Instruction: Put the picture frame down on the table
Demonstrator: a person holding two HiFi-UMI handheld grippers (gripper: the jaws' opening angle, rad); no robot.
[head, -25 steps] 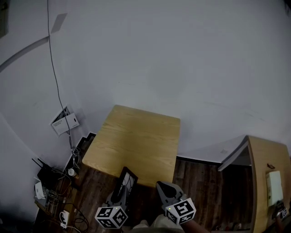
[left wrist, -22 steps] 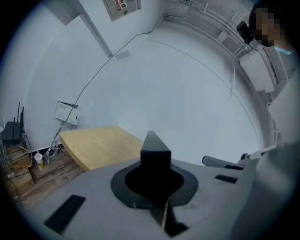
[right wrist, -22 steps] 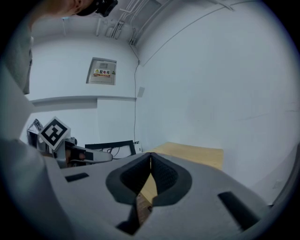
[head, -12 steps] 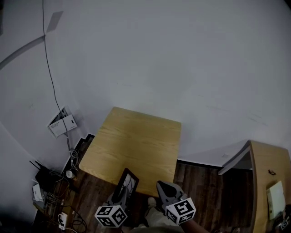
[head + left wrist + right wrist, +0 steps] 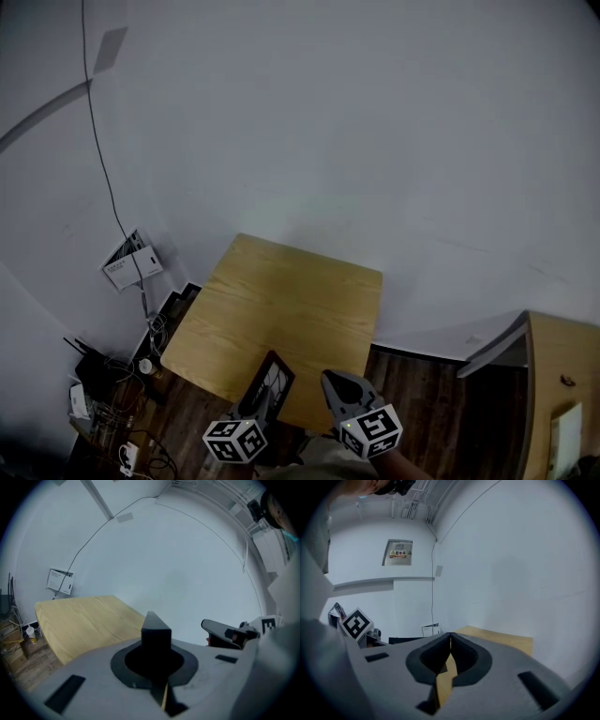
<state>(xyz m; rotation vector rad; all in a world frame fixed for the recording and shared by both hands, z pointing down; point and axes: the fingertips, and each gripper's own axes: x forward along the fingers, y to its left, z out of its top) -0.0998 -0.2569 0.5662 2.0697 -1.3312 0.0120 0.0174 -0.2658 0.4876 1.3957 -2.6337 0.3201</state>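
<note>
At the near edge of the wooden tabletop [image 5: 281, 300], the picture frame [image 5: 270, 381] is held up by the left hand-held gripper [image 5: 251, 409]; it does not lie flat. The frame is dark and stands tilted, with its upper part over the wood. Whether its lower corner touches the tabletop, I cannot tell. In the left gripper view the two jaws are pressed on the black edge of the frame, which rises between them like a narrow block.

The right hand-held gripper [image 5: 334, 382] is just beside the frame, on its right side, and apart from it. Its jaws are brought together with nothing between them; the right gripper view shows only a thin line where they meet.

Each hand-held gripper carries a marker cube [image 5: 234, 441] with black and white squares. Behind the tabletop is a white wall [image 5: 375, 141]. A thin cable [image 5: 101, 141] runs down it to a small white box [image 5: 131, 262]. Wires and small devices [image 5: 105, 389] lie on the dark floor [image 5: 412, 375] at the left
</note>
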